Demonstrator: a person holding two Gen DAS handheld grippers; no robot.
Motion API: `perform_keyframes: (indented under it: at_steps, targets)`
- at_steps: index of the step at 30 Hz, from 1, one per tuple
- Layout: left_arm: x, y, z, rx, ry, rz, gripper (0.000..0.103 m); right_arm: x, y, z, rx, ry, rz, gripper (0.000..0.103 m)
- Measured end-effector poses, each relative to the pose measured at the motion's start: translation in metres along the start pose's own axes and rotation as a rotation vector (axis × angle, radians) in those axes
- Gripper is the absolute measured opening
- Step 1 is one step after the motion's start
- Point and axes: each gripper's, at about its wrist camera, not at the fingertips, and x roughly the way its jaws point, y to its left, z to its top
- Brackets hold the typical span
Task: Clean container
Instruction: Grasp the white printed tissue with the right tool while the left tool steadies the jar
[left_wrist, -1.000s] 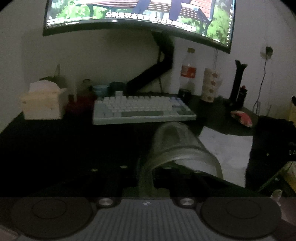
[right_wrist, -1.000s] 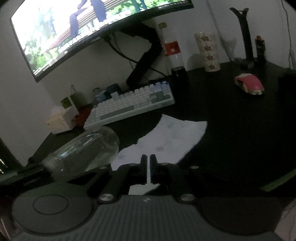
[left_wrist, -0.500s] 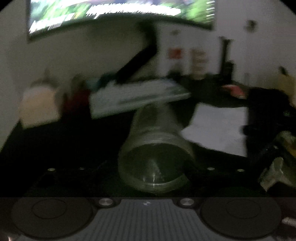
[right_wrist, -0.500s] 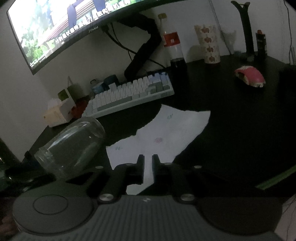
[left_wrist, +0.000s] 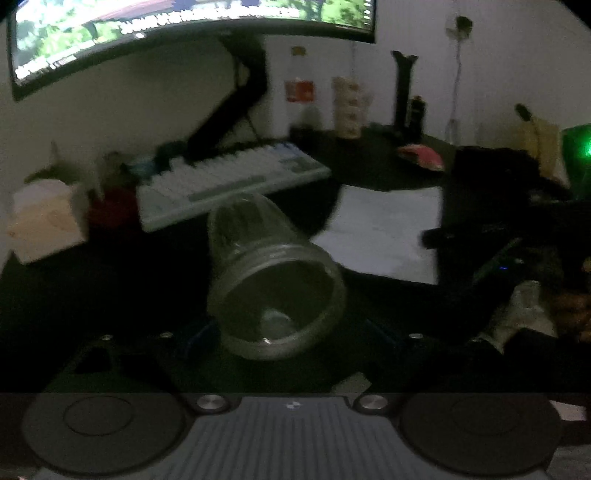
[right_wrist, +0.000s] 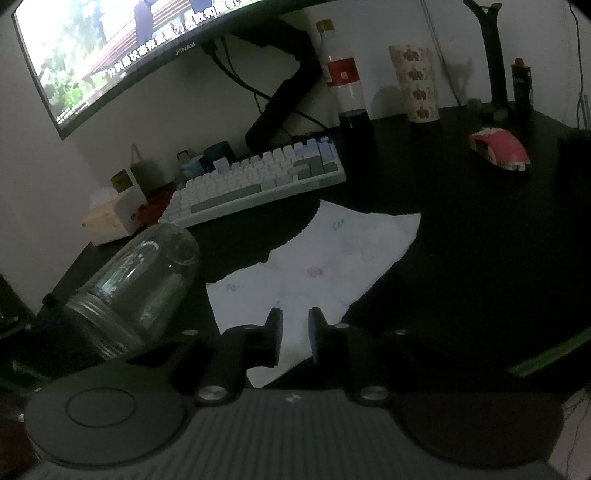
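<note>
A clear glass jar (left_wrist: 273, 280) lies on its side on the black desk, its open mouth toward the left wrist camera. My left gripper (left_wrist: 291, 332) has a finger on each side of the jar's neck. Its jaws are closing, and a gap still shows beside the right finger. The jar (right_wrist: 140, 280) also appears at the lower left of the right wrist view. A white printed paper towel (right_wrist: 321, 258) lies flat beside it. My right gripper (right_wrist: 295, 326) hovers over the towel's near edge. Its jaws are opening, a little apart, with nothing between them.
A white keyboard (right_wrist: 258, 181) lies behind the jar and towel, under a curved monitor (right_wrist: 110, 55). A tissue box (right_wrist: 110, 218) sits at the left. A cola bottle (right_wrist: 345, 85), a paper cup stack (right_wrist: 417, 85) and a pink mouse (right_wrist: 498, 147) are at the back right.
My left jaws went from shut at the jar's rim to spread wide around it, and the jar's mouth now faces the camera. My right jaws parted slightly over the towel.
</note>
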Motion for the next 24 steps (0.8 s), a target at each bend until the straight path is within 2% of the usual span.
perform_keyframes:
  at_steps: [6,9,12,17,22,24]
  targets:
    - [0.001,-0.013,-0.001,0.019,0.016,-0.029,0.083,0.000,0.001,-0.001,-0.004,0.008,0.007,0.019]
    - [0.000,-0.019,0.000,0.016,0.013,-0.092,0.089,0.001,0.000,0.000,0.004,0.009,0.006,0.024]
    - [0.007,-0.024,0.003,-0.014,0.018,-0.110,0.089,0.001,-0.003,0.001,0.027,0.012,0.011,0.026]
    - [0.032,-0.012,0.010,-0.239,-0.021,-0.054,0.091,-0.001,-0.008,0.003,0.049,0.012,0.012,0.026]
    - [0.059,-0.005,0.009,-0.364,-0.036,0.026,0.092,-0.008,-0.008,0.005,0.037,-0.024,-0.007,0.026]
    - [0.068,-0.001,0.013,-0.358,-0.042,0.095,0.092,-0.009,-0.007,0.005,0.034,-0.027,-0.010,0.026]
